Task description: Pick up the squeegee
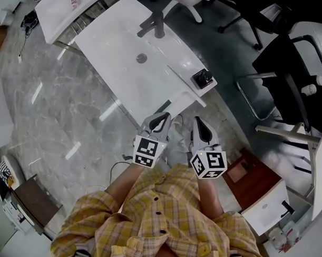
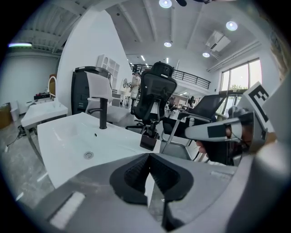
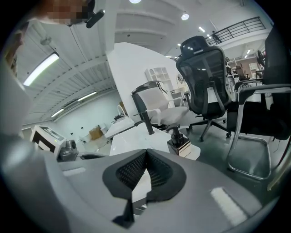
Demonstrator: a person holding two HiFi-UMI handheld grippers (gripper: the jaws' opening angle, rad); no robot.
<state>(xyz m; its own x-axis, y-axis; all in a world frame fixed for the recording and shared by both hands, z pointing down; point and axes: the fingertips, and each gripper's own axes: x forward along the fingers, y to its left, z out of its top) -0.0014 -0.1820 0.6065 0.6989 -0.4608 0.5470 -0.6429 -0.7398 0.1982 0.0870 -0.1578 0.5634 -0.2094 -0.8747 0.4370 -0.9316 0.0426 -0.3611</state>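
- Yellow checked shirt sleeves [image 1: 163, 215] were seen nearest under the head camera. Both forearms were tucked against the body, so the two grippers were carried side by side and just apart.
- The left gripper [image 1: 161, 119] and the right gripper [image 1: 199, 124] were aimed forward and downward at the near corner of a white washbasin [image 1: 121, 50]. This was judged to be a ready pose ahead of a reach, not a grasp.
- The left gripper's fingers [image 2: 134, 175] were seen pressed together with nothing between them. The right gripper's fingers [image 3: 129, 173] were likewise closed on nothing.
- The squeegee could not be picked out with certainty in any view, and it was held by neither gripper.
- A thin pale strip [image 1: 186, 85] was noted along the washbasin's right edge. It might have been the squeegee, but that could not be confirmed.
- A black pump bottle [image 1: 202, 78] was stood upright at the washbasin's near right corner, well apart from the black tap [image 1: 154, 24] at the far edge. It was presumably kept at the rim so that the bowl and the drain [image 1: 142, 58] were left free.
- The pick-up was judged not yet begun, and the chosen gripper's fingers would have to be parted before anything could be taken.
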